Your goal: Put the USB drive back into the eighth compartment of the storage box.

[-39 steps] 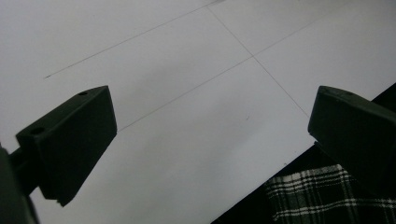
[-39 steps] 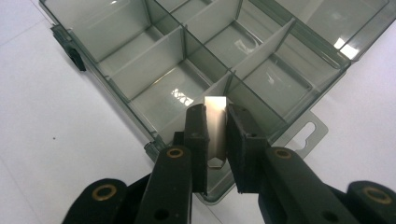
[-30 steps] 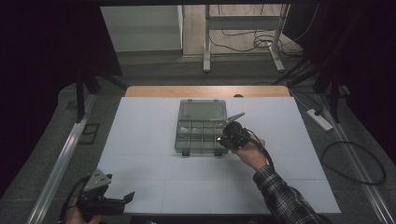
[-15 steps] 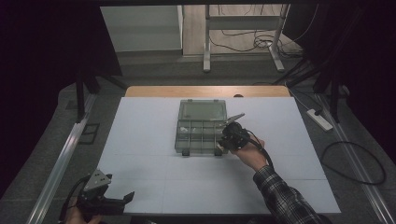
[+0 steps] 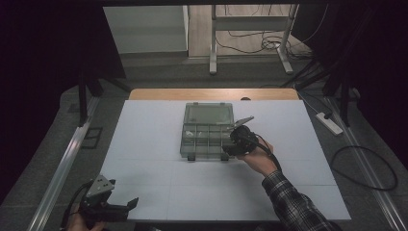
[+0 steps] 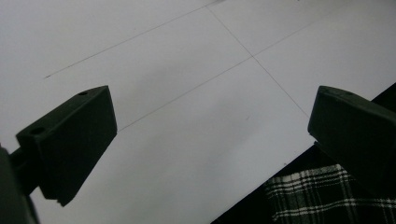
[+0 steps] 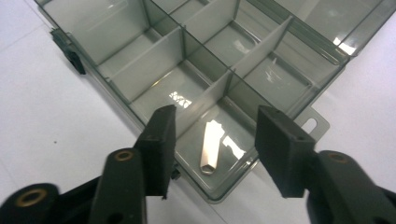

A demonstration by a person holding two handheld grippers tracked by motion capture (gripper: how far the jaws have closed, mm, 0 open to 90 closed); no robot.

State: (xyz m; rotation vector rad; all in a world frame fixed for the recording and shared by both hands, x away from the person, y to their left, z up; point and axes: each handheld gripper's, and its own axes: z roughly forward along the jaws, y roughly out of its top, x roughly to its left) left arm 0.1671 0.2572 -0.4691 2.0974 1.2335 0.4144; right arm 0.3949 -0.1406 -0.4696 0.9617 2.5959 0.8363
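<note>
A clear grey compartment box (image 5: 208, 153) lies open on the white table, its lid (image 5: 209, 114) folded back. My right gripper (image 5: 230, 144) hovers at the box's near right corner. In the right gripper view its jaws have just been opening and the gripper (image 7: 215, 113) stands open above a corner compartment of the box (image 7: 126, 103). A small flat metal piece (image 7: 211, 147) lies on that compartment's floor, apart from both pads. My left gripper (image 5: 130, 206) rests at the table's near left edge, open (image 6: 210, 116) with nothing between its jaws.
The white table (image 5: 144, 144) has thin grid lines. A plaid sleeve (image 5: 293, 202) reaches in from the bottom right and also shows in the left gripper view (image 6: 308, 196). A power strip (image 5: 329, 122) and cables lie on the floor beyond.
</note>
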